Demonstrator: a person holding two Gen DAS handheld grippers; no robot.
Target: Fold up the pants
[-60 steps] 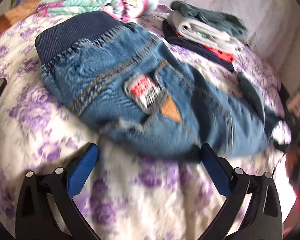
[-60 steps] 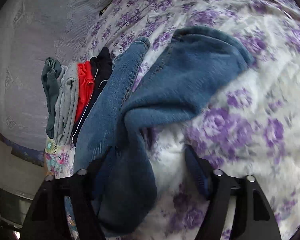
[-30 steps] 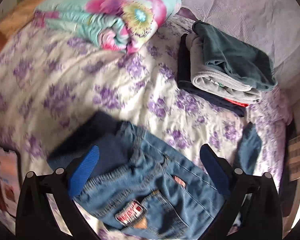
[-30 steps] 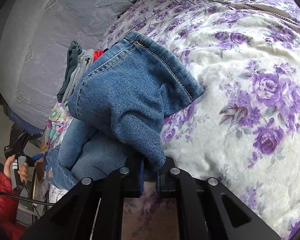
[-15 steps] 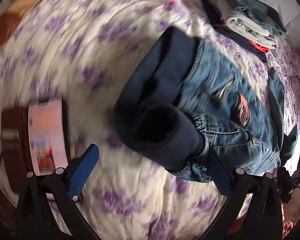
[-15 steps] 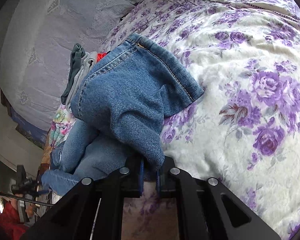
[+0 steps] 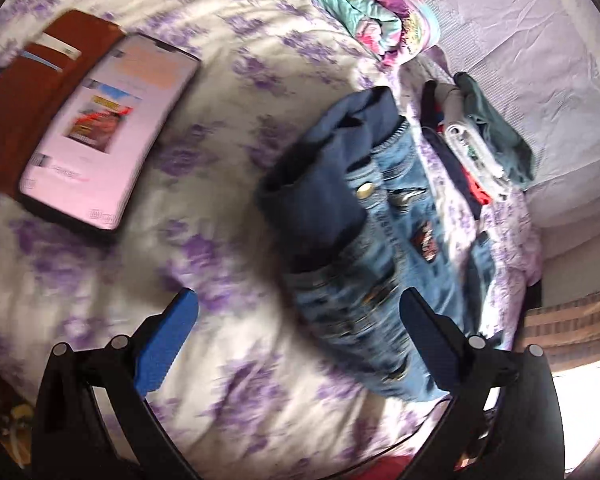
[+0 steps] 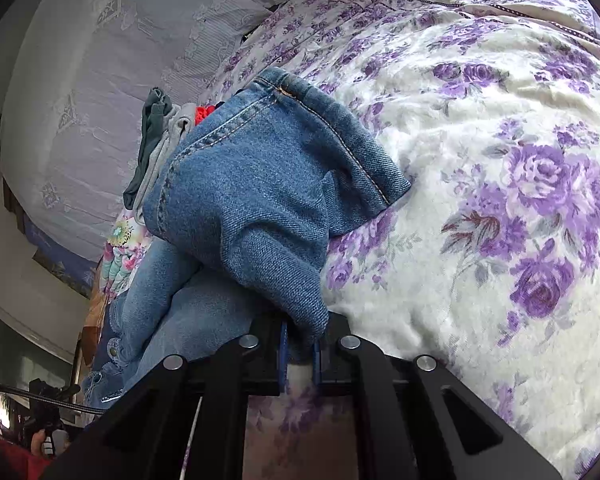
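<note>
Right tool is clamped on a pinch of denim near the hem of one leg of the pants; its pads are drawn together on the cloth. This grip likely anchors the leg end so the garment can be pulled straight or carried over for a fold. Left tool stands apart and holds nothing; it hovers over the bedspread just beside the waist end, probably free to take the waistband.

The pants lie on the bed, not yet folded flat. Their long axis runs from the dark ribbed waistband toward the leg hems at the right tool. The waist opening gapes toward the phone.

Beyond the pants sit folded clothes and a floral blanket.
</note>
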